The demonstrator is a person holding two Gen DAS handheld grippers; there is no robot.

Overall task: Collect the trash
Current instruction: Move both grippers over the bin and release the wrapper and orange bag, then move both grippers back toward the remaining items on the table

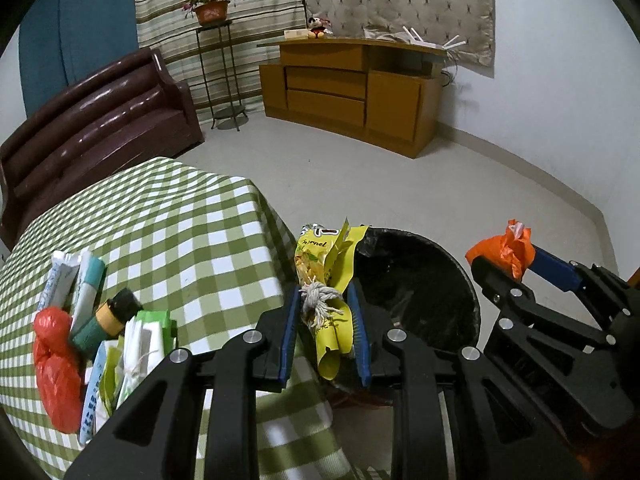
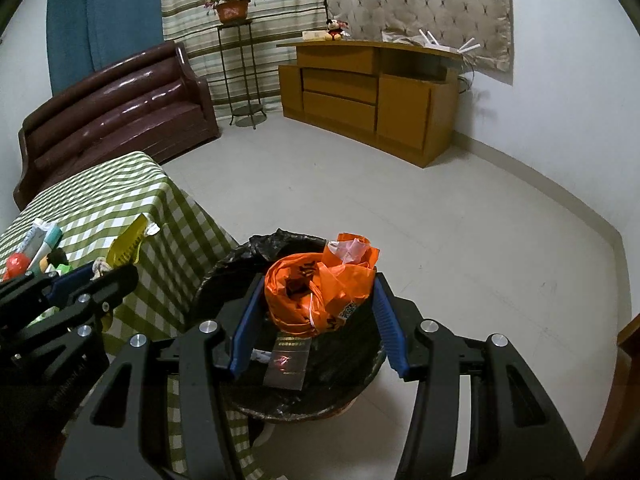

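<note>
Trash fills both your grippers. Your left gripper [image 1: 326, 332] is nearly closed, its blue pads pinching a yellow wrapper [image 1: 332, 280] and a tuft of white string [image 1: 318, 300]; they hang at the near rim of the bin [image 1: 416, 280], beside the table [image 1: 160, 220] edge. Your right gripper [image 2: 318, 312] is about half open, clamped on a bunched orange bag [image 2: 320, 284] held over the bin's mouth. Something pale pokes from the top of the bag, perhaps tissue. A clear flat packet [image 2: 286, 364] lies inside on the black liner. On the checked cloth more trash waits in a heap: a red bag [image 1: 56, 364], white tubes [image 1: 76, 280], a green bottle [image 1: 106, 320] and paper packets [image 1: 132, 356].
</note>
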